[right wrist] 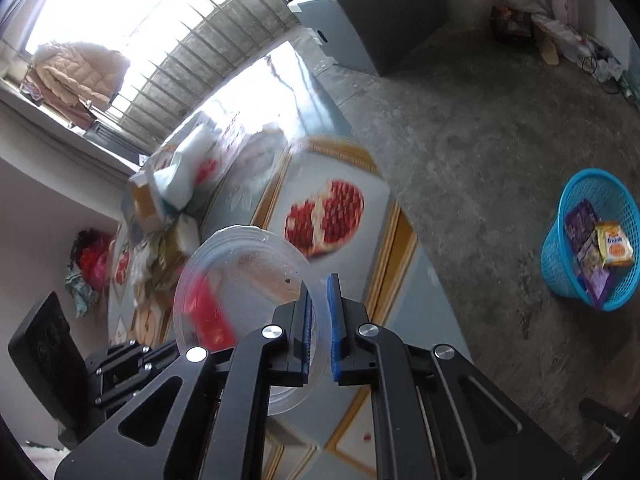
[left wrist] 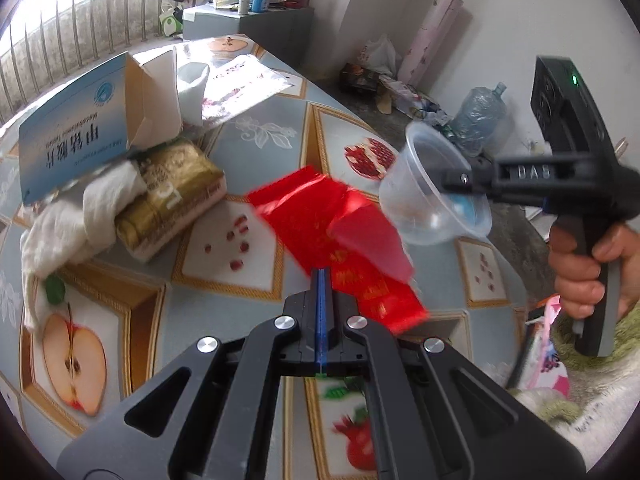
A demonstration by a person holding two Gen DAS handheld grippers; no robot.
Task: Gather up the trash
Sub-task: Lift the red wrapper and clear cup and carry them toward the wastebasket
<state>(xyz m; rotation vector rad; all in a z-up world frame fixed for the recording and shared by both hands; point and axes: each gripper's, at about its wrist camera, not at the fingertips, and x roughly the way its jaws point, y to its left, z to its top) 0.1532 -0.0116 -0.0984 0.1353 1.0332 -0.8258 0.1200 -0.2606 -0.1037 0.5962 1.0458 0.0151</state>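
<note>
Clear cup (right wrist: 244, 304) rim clamped between right fingers (right wrist: 334, 308), above table (right wrist: 384, 216)

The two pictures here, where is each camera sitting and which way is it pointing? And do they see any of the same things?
Left wrist view: sits on the left gripper, looking down over the table; it pinches a red wrapper; the person's right hand shows.
Right wrist view: sits on the right gripper, facing the table edge, floor and blue basket; its blue pads grip a clear plastic cup.
Shared: the cup, red wrapper, fruit-print tablecloth, each other's gripper.
</note>
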